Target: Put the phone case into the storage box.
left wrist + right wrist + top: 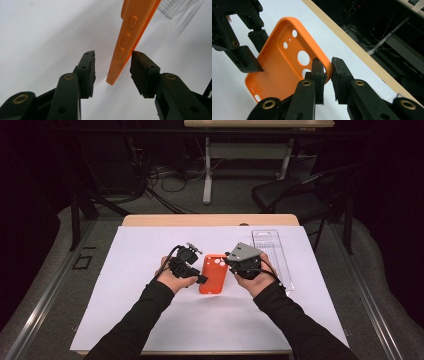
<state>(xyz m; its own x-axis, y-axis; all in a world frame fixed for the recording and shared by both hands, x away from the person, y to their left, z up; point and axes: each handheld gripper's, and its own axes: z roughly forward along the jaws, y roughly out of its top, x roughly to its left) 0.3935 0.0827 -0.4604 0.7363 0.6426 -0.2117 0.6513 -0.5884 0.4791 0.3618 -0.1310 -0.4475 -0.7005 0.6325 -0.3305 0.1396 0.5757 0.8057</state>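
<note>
A person seated at a white-covered tabletop [150, 320] works an orange phone case [214, 273] between two tools, with a dim room of cables, a dark chair [295, 195] and a second desk [250, 140] beyond. The case sits mid-tabletop, apparently tipped up off the sheet, though the high view is too coarse to be sure. A clear plastic package tray [272, 255] lies flat just to the right of the hands. The right hand-held gripper [327, 71] is clamped on the case's rim near the camera cut-outs, one jaw inside the shell and one outside. The left hand-held gripper [112, 72] stands apart, its jaws straddling the case's button edge without pressing it (a gap shows on both sides). The step in hand looks like a two-handed hold or handover of the case; the next move would call for the left jaws to close squarely on that thin edge while the right keeps the case steady, since the soft shell may flex or slip.
</note>
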